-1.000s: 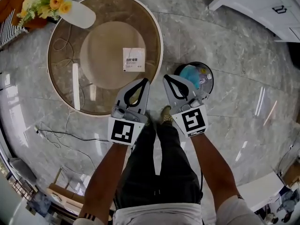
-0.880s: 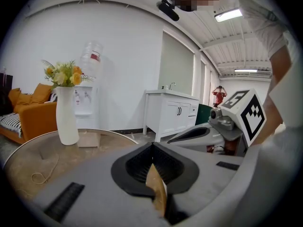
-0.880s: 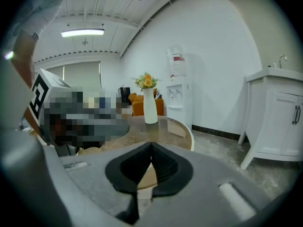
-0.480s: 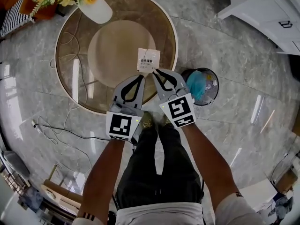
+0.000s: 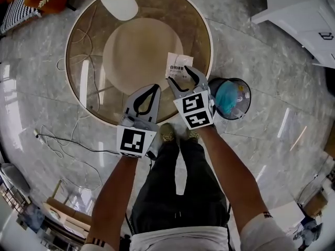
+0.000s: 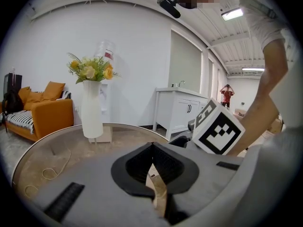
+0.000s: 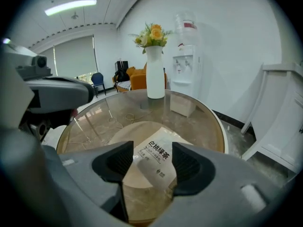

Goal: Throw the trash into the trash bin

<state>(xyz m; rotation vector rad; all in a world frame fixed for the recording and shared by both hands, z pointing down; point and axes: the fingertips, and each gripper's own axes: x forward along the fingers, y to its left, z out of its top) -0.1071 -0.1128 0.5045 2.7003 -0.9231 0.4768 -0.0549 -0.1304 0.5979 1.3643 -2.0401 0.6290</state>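
Observation:
A white printed packet lies flat near the right edge of the round glass table. My right gripper hangs over it, jaws just opened, one finger on each side of the packet's near end. In the right gripper view the packet shows on the glass between the spread jaws of the gripper, with no pad pressing on it. My left gripper is shut and empty, just left of the right one, over the table's front edge. The black trash bin stands on the floor to the right, with blue trash inside.
A white vase of yellow flowers stands at the table's far edge, with a small box beside it. A white cabinet is at the far right. A cable trails on the marble floor at the left. The person's feet are below the grippers.
The right gripper has swung left from beside the bin to over the packet, and its jaws went from shut to open. The left gripper moved along with it, still shut.

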